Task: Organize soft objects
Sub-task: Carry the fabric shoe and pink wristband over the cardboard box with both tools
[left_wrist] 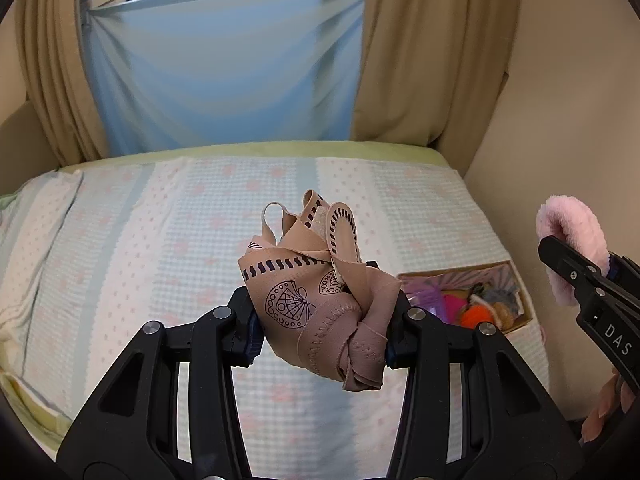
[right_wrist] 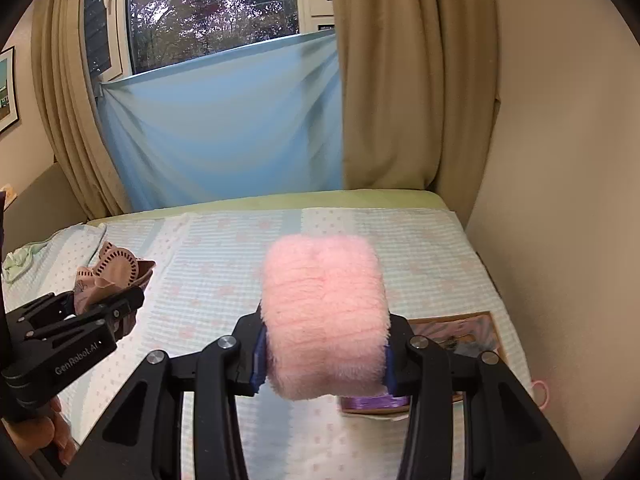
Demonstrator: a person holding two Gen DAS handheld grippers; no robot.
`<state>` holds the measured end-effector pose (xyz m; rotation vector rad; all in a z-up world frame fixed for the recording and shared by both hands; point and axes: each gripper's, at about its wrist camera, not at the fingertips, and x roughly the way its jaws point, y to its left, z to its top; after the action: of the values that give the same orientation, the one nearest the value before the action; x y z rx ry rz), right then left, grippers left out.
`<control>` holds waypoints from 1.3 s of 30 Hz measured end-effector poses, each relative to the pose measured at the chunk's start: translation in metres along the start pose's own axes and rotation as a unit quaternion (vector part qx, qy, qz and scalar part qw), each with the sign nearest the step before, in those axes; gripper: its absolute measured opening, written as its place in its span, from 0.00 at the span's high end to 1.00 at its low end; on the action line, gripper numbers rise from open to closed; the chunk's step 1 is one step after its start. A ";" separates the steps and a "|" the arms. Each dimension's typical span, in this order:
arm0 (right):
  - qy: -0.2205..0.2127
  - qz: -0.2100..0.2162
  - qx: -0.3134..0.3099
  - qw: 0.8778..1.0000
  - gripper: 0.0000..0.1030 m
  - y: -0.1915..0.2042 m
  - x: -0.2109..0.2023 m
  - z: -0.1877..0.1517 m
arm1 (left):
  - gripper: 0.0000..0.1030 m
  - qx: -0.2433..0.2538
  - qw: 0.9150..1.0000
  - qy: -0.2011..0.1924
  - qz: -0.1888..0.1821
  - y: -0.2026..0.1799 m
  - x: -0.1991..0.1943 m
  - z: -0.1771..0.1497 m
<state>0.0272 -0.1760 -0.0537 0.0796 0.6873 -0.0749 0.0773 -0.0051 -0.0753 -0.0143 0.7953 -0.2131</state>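
My left gripper (left_wrist: 322,322) is shut on a crumpled beige patterned cloth (left_wrist: 316,300) and holds it above the bed. The cloth also shows in the right wrist view (right_wrist: 114,276), in the left gripper (right_wrist: 120,304). My right gripper (right_wrist: 324,354) is shut on a fluffy pink fabric piece (right_wrist: 324,316), held above the bed. The pink piece also shows at the right edge of the left wrist view (left_wrist: 572,248), in the right gripper (left_wrist: 576,272). A cardboard box (left_wrist: 516,324) with several colourful soft items lies on the bed's right side, below and between both grippers.
The bed (left_wrist: 160,240) has a pale blue and white dotted cover. A wall (right_wrist: 560,160) runs along its right side. Beige curtains (right_wrist: 400,80) and a blue sheet (right_wrist: 224,128) hang behind the far edge. A pink loop (right_wrist: 540,392) lies by the box.
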 end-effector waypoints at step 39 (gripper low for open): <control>0.277 -0.006 0.102 0.956 0.61 -0.245 0.222 -0.065 | 0.61 0.052 0.954 0.287 -0.063 -0.214 0.294 -0.070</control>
<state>0.1337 -0.4229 -0.2566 0.3032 1.2400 -0.1384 0.1874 -0.2670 -0.3124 0.1017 1.3651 -0.3892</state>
